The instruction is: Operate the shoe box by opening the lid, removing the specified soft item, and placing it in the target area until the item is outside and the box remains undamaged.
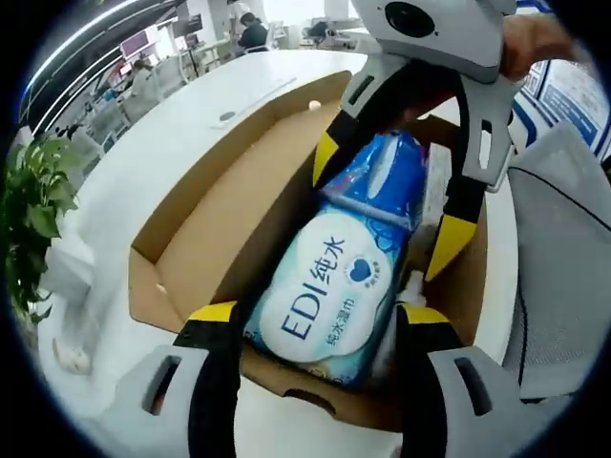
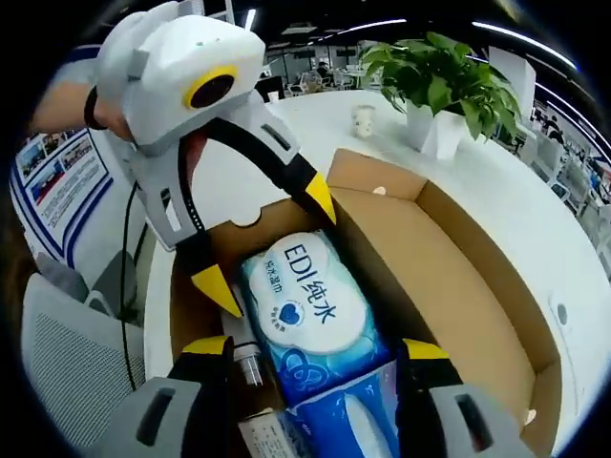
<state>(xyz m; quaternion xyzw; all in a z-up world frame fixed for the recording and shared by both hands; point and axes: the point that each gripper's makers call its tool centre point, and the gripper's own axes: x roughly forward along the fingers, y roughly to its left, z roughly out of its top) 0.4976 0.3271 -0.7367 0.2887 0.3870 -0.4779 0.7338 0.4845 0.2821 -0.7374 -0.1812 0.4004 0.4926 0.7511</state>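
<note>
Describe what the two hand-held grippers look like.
Both match. The left hand-held gripper and right hand-held gripper have pale grey moulded bodies with slotted cut-outs, black jaw arms and yellow tips. On the left one, seen in the right gripper view, a yellow ring circles the lens and a black cable hangs below.

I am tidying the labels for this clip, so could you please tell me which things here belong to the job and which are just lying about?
Belongs to the job:
- shoe box, lid open
- wet wipes pack, inside the box
- left gripper and right gripper, jaws straddling the pack

Lying about:
- potted plant
- paper cup
- grey chair
</note>
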